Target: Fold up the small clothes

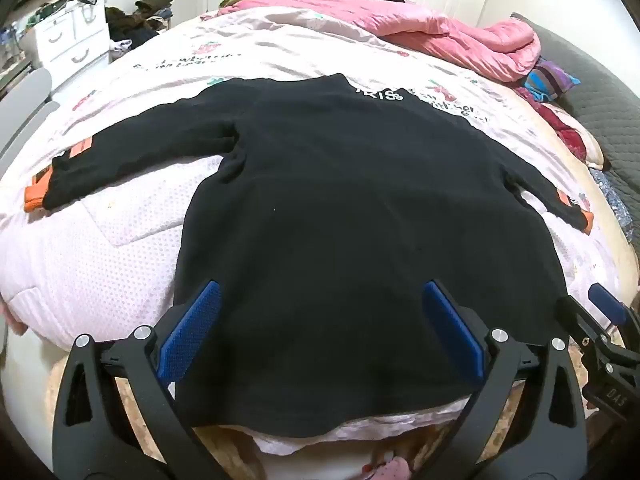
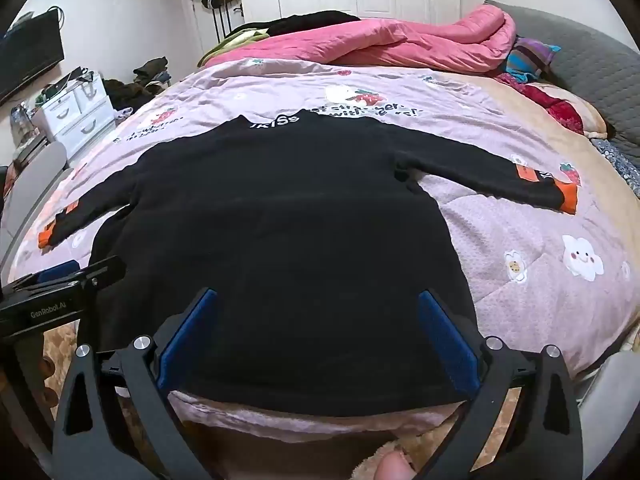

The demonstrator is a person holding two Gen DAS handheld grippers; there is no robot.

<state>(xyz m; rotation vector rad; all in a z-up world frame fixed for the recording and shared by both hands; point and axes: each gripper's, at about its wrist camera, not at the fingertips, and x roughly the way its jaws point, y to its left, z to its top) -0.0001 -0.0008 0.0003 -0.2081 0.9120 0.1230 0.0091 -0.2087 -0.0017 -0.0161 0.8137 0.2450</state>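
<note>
Here a black long-sleeved top (image 1: 340, 208) lies spread flat on a pink quilted bedspread (image 1: 100, 264), collar toward the far side, hem at the near edge of the bed, both sleeves stretched out sideways with orange cuffs (image 2: 568, 198) at their ends. The left gripper (image 1: 320, 332) hangs over the hem with its blue pads (image 1: 192, 332) spread wide apart, grasping nothing. The right gripper (image 2: 318, 340) hangs likewise over the hem, jaws released and empty. A rumpled pink duvet (image 2: 400, 44) sits at the far end of the bed.
</note>
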